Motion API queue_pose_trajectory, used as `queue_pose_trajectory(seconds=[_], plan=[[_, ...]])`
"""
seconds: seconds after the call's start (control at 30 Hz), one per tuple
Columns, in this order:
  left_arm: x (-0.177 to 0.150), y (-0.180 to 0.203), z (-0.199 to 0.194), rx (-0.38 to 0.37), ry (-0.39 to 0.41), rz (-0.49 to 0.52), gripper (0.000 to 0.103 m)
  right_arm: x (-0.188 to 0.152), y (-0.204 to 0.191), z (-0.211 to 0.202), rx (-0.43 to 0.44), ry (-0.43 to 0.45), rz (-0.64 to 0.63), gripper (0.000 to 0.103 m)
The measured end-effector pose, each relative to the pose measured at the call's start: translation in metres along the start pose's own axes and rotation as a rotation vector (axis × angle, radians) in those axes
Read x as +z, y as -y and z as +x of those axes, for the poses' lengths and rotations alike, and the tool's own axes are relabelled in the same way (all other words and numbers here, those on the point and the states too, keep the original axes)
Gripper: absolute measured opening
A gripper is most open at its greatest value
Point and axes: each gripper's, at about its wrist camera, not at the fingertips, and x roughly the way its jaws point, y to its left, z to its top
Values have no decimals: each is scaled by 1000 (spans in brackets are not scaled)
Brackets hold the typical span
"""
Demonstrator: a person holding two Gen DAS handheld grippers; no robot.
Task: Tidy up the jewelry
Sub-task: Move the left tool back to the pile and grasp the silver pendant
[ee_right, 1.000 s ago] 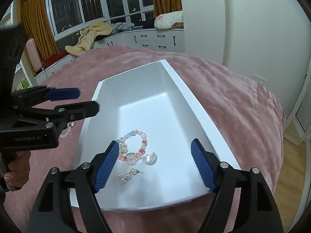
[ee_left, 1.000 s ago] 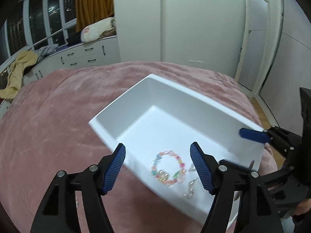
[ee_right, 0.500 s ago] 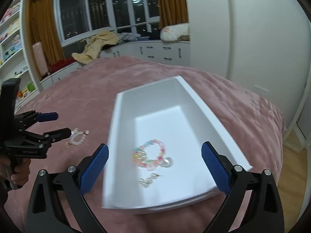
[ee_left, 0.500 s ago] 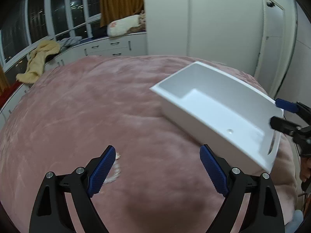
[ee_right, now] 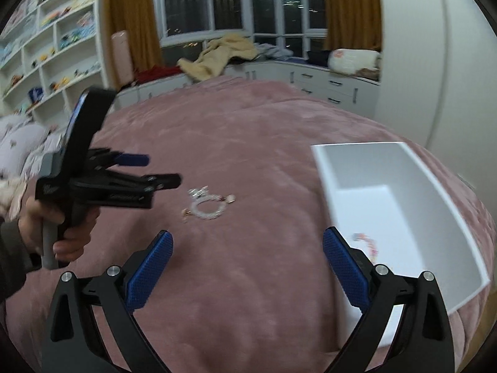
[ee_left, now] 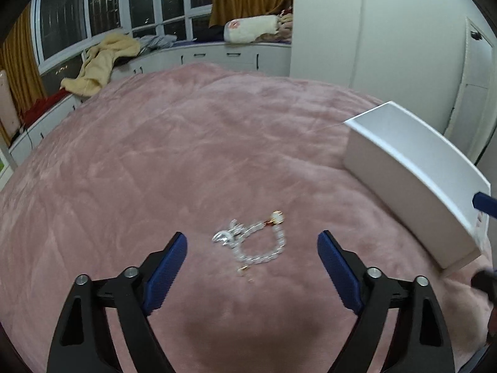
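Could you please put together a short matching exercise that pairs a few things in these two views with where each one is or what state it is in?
Things:
1. clear bead bracelet
2. colourful bead bracelet
3. left gripper
4. yellow blanket

Places or states:
A. inside the white box
B. open, holding nothing
C. loose on the pink bedspread
D. heaped on the window bench

Pairs: 1-C, 2-A, 3-B, 4-D
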Motion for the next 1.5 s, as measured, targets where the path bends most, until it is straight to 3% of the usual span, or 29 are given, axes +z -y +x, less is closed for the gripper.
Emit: queue_pose_trajectory(seconds=[0.23,0.3,0.63,0.8,0.93,1.0,1.07,1.1,1.13,1.23,1.5], plan=[[-11,-26,39,16,-52,-25,82,-2,-27,71,84,-115,63,95],[-13,-35,54,10,-73,-50,78,-1,-30,91,88,-129,82,92],[-9,-44,106,13,-118,-71,72,-5,-20,170,148,-171,150,88],[-10,-49,124,26,-135,-75,61,-5,-14,193,153,-166,201,86],[-15,-50,131,39,-132,-67,55,-6,-11,211,124,-203,197,73],[-18,-48,132,59,-136,-51,48,-6,-9,214,90,-202,200,52],[-17,-47,132,61,-143,-38,44,-5,-2,216,94,-198,223,39],[-17,-48,132,61,-146,-34,41,-5,1,216,101,-198,235,20],[-16,-48,131,64,-151,-29,38,-5,6,216,110,-198,253,14],[-13,-48,128,56,-162,-27,25,-3,12,210,132,-191,275,10],[-16,-38,115,58,-157,-9,25,1,21,198,139,-196,314,10]])
